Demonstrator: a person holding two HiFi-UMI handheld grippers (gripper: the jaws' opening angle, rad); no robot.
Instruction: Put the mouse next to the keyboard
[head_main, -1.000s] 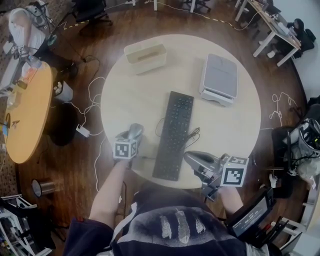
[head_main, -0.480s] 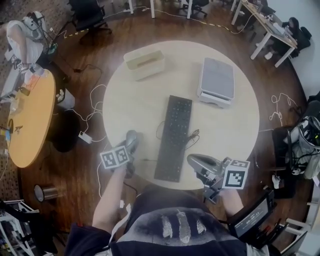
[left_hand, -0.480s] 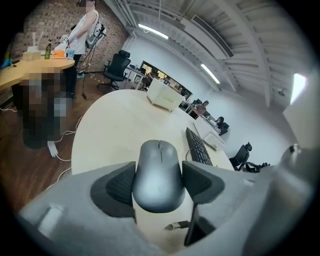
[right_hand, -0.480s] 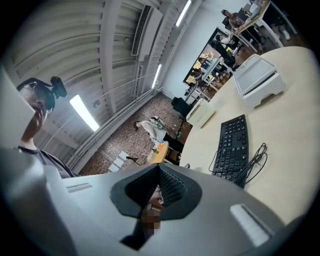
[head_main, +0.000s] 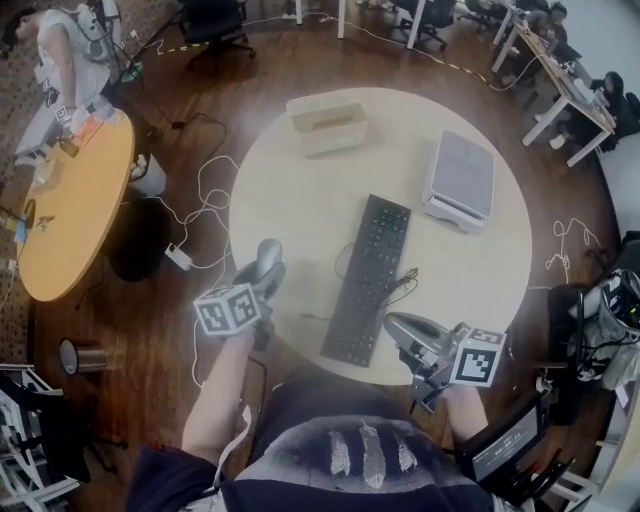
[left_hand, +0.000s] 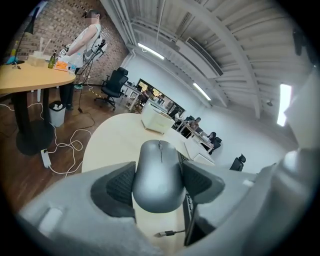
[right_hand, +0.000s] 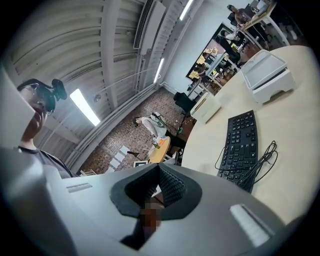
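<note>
A round pale desk (head_main: 300, 210) stands on dark wooden flooring strewn with cables. The left tool (head_main: 263, 275) grips the grey mouse (left_hand: 159, 172) by its sides, its pads pressing on the body, above the desk's near-left edge. The black keyboard (head_main: 368, 278) lies just to the right of that tool, between it and the right tool (head_main: 400, 328), whose jaws are together with nothing between them. A beige box (head_main: 327, 123) sits well beyond both.

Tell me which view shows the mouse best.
The left gripper view: the mouse fills the centre, clamped in the left tool. The head view shows it small and distant; the right gripper view misses it.
</note>
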